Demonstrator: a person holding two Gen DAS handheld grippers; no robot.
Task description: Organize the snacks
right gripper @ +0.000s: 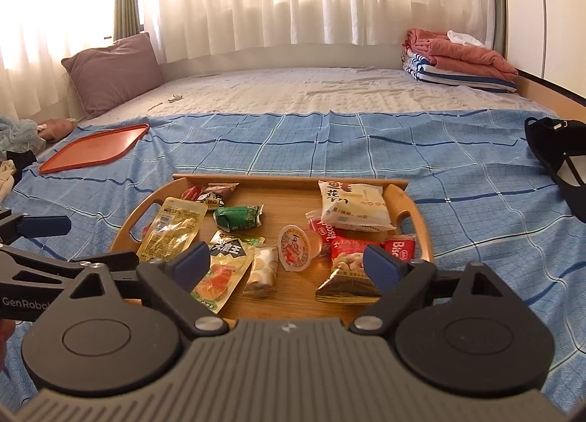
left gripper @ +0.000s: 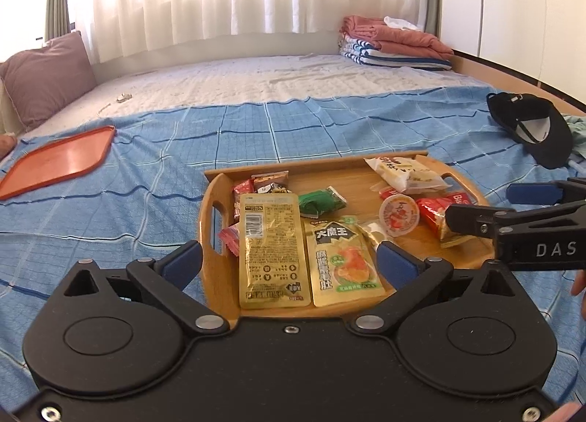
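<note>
A purple pillow (left gripper: 44, 74) leans at the bed's far left corner, and an orange tray (left gripper: 55, 162) lies flat on the blue sheet (left gripper: 146, 173), well apart from the rest. Near the middle sits a wooden tray (left gripper: 403, 244) holding the snacks. At its left end are small red and brown packets (left gripper: 262, 184), with a gold pouch (left gripper: 269, 250) lying flat below them. Just beside it lies a second pouch (left gripper: 342, 262) with a black label, and a green packet (left gripper: 322, 200) above that. Further right come a jelly cup (left gripper: 398, 215), a red bag (left gripper: 434, 215) and, at the far right corner, a white bun pack (left gripper: 404, 171). The left gripper (left gripper: 289, 257) hovers over the tray's near edge above the two pouches, jaws wide apart and holding nothing. The right gripper (right gripper: 287, 264) hangs over the tray's right half, jaws likewise spread and empty; a triangular bag (right gripper: 346, 275) lies between its fingers, not pinched. A black cap (left gripper: 531, 129) rests on the sheet at the right, with folded blankets (left gripper: 395, 41) at the far corner
</note>
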